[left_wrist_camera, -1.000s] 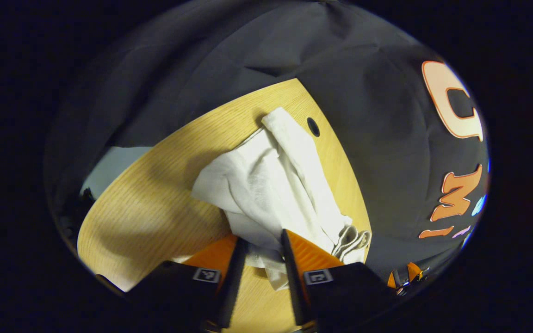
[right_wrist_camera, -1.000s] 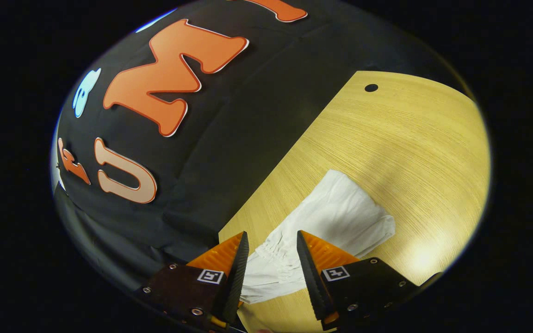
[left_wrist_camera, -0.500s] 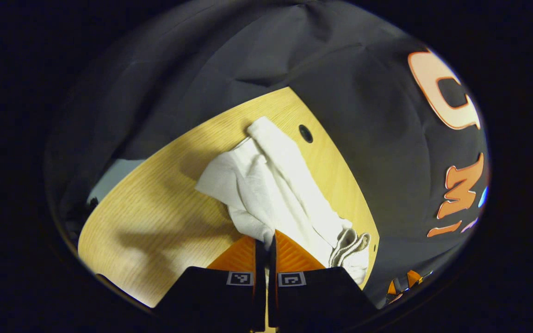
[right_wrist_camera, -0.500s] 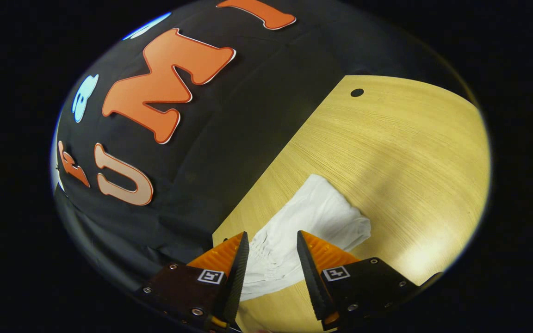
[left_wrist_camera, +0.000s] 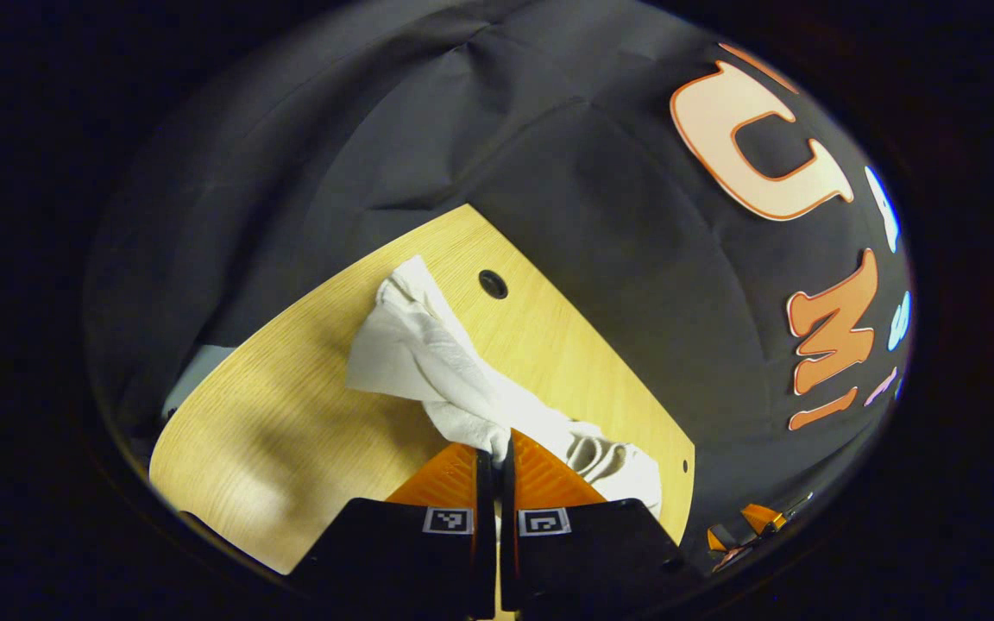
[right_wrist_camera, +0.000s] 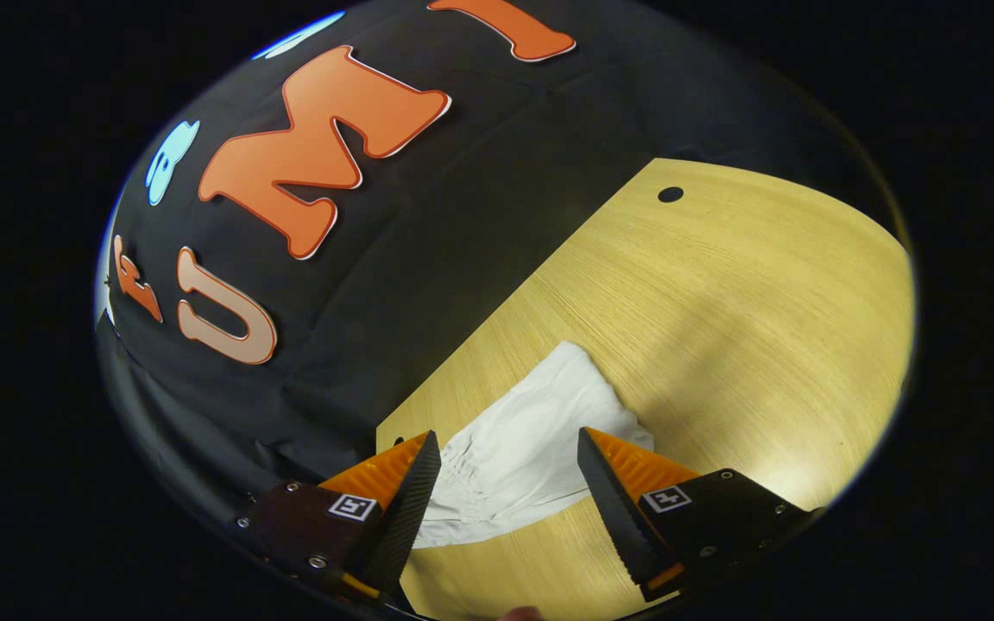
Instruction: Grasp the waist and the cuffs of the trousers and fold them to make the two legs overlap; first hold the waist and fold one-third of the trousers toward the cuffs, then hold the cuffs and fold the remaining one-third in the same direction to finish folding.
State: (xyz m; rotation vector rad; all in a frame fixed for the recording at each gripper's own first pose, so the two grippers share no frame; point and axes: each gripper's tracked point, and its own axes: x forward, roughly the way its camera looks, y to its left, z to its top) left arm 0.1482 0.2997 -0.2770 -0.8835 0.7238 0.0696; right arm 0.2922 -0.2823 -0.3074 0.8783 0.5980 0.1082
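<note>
The white trousers (left_wrist_camera: pixel 454 379) lie bunched up on the wooden table (left_wrist_camera: pixel 290 431). They sit close to the table's far edge, the one next to the black cloth wall (left_wrist_camera: pixel 549 172). In the left gripper view, the trousers run in a long crumpled strip from near the small round hole (left_wrist_camera: pixel 493 284) in the table down toward the gripper. One end of the cloth lies just beside that hole. A wider flap spreads out to the side of the strip, away from the hole. The other end, with gathered folds (left_wrist_camera: pixel 600 453), lies near the table's corner.

The left gripper (left_wrist_camera: pixel 494 455) is pinched tight on a bit of the trousers. Both fingers press on the white cloth, and the cloth goes up out of them in a bunch.

In the right gripper view, the trousers (right_wrist_camera: pixel 531 431) lie flat on the table (right_wrist_camera: pixel 721 302), close to the edge by the cloth wall (right_wrist_camera: pixel 462 259). The gathered part (right_wrist_camera: pixel 462 453) is nearest the gripper. The hole (right_wrist_camera: pixel 670 195) is far from the trousers here, near the far corner.

The right gripper (right_wrist_camera: pixel 506 461) has its fingers spread wide apart. One finger is on each side of the gathered part. I cannot tell if they touch the cloth.
</note>
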